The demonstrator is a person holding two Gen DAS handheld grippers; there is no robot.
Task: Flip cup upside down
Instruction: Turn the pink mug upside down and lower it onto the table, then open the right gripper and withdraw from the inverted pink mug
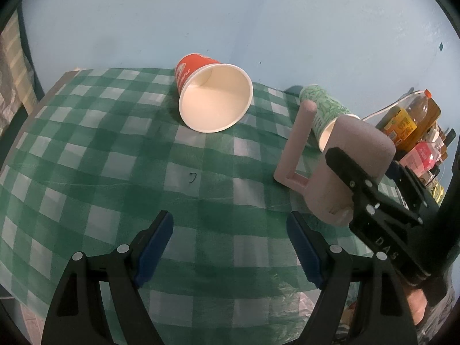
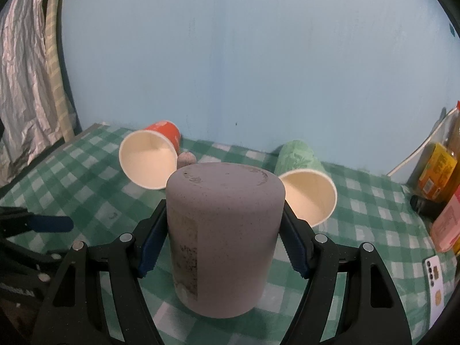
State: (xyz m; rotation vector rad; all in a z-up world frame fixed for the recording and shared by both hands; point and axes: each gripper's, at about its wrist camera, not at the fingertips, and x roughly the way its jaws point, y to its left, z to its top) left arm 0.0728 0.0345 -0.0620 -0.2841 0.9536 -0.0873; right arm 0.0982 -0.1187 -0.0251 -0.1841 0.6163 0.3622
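Table under green-and-white checked cloth (image 1: 120, 158), far edge against pale blue wall. Red paper cup (image 1: 212, 95) on its side near far edge, mouth toward near edge. Green patterned paper cup (image 2: 304, 178) likewise tipped, toward far right corner. White phone (image 2: 435, 284) flat at right edge.

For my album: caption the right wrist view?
Right tongs grip an upturned mug; two paper cups lie behind.
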